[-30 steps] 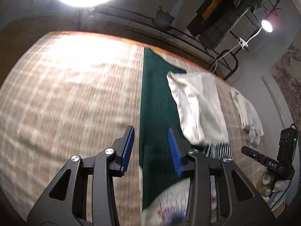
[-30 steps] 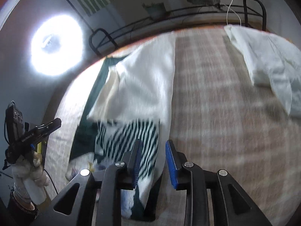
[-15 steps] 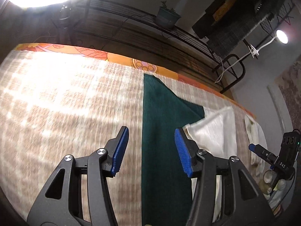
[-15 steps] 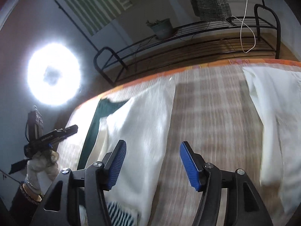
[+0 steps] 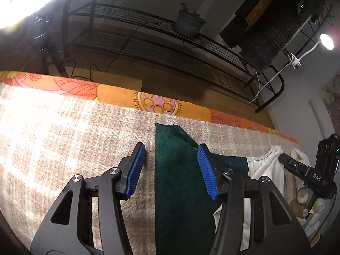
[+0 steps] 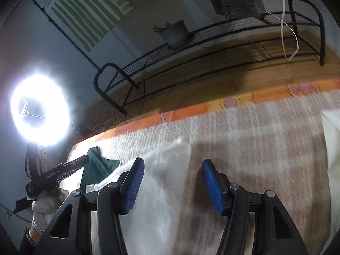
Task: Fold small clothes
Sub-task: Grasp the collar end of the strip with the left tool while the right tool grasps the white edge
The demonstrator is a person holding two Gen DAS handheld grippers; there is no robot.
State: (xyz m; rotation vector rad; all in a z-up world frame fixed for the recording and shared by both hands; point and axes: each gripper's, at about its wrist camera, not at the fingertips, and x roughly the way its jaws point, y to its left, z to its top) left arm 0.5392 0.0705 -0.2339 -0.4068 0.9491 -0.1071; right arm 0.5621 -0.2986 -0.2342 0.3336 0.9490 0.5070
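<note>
On the checked cover of the bed [image 5: 63, 148], near its orange-patterned far edge: one dark green garment [image 5: 180, 180], plush and thick-looking, laid flat with a straight left edge and a far corner close to the border. Judged soft, light, limp; likely to sag and crease if lifted by one point, and best taken at an edge or corner, pinched through a single layer.

Just beside it, to the right: one cream garment [image 6: 161, 180], thin, smooth, probably more slippery; its far hem looks the natural hold.

Left gripper [image 5: 171, 170]: fingers apart, empty, straddling the green garment's left edge from above; contact cannot be told.

Right gripper [image 6: 173, 182]: jaws closing, nothing clamped, over the cream garment's right edge.
</note>
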